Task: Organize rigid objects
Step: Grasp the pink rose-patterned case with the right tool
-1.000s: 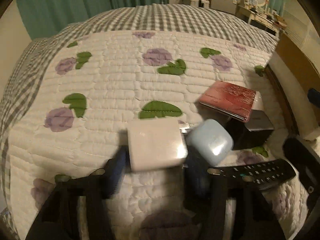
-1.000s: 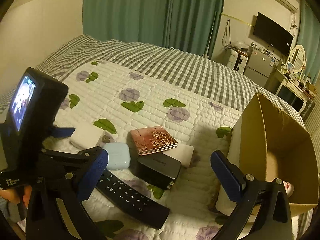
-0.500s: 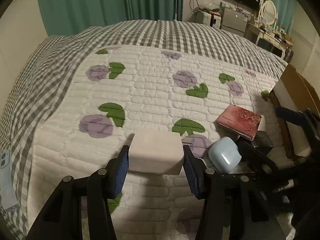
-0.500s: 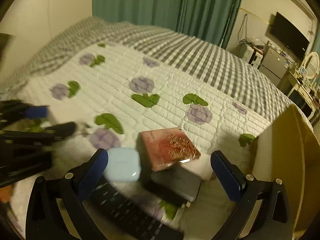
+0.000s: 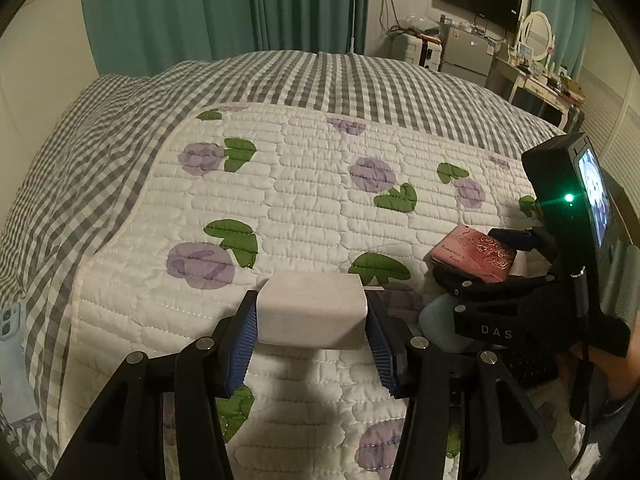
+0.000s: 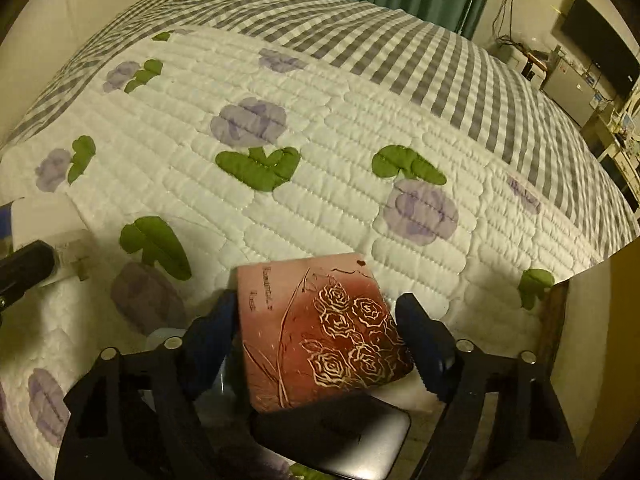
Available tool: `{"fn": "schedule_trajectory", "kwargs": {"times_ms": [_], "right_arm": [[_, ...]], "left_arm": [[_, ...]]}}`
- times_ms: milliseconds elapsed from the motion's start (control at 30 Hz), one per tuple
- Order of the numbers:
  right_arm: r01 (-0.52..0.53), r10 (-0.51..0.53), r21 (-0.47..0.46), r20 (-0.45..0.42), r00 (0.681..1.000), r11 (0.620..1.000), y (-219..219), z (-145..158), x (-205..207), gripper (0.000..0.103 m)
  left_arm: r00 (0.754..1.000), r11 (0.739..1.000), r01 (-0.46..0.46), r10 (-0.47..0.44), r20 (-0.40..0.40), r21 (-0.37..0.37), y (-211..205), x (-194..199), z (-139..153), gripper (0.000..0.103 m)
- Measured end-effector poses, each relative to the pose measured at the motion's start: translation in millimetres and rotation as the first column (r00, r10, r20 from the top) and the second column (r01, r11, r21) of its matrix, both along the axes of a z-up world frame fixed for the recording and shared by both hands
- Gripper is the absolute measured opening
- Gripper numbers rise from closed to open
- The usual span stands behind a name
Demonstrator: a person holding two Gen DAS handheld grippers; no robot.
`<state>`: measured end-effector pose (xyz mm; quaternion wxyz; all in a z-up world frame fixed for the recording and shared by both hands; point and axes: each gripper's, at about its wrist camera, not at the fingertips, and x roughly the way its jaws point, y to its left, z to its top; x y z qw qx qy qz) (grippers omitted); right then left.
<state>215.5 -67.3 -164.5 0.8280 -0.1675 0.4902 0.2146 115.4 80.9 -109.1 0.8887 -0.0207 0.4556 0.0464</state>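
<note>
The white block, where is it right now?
In the left wrist view the white block sits low in the middle, pinched between the left gripper pads above the flowered quilt, left of the pink rose box.

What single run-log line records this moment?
left claw: shut on white block | right claw: straddling pink rose box, not yet closed | surface: quilt
</note>
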Motion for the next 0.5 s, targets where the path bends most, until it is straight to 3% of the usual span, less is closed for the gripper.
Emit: {"fn": "schedule_trajectory", "kwargs": {"times_ms": [400,433,467,500], "right_arm": [[0.002,-0.003,0.022,0.049,0.999,1.0,-18.8,23.9,-42.4,0.068],[0.003,-0.004,0.012,0.057,0.998,1.0,-19.8,25.1,-47.0,0.031],[-0.014,0.013,0.018,0.057,0.998,1.0,-19.8,27.2,-49.6,0.01],[-0.013,0.011,0.034,0.055,0.998,0.999,-20.7,32.7,-56.2,0.008]], "left_arm": [[1.0,1.0,0.004,-0.005,0.029,0.023,-10.9,-10.0,11.6,0.052],[0.999,1.0,0.005,-0.005,0.032,0.022,-11.4,-11.0,12.8,0.052],[0.999,1.0,0.005,-0.006,0.035,0.021,-12.1,-12.4,14.4,0.052],[0.999,1.0,0.005,-0.006,0.038,0.021,-12.8,-14.0,16.0,0.052]]}}
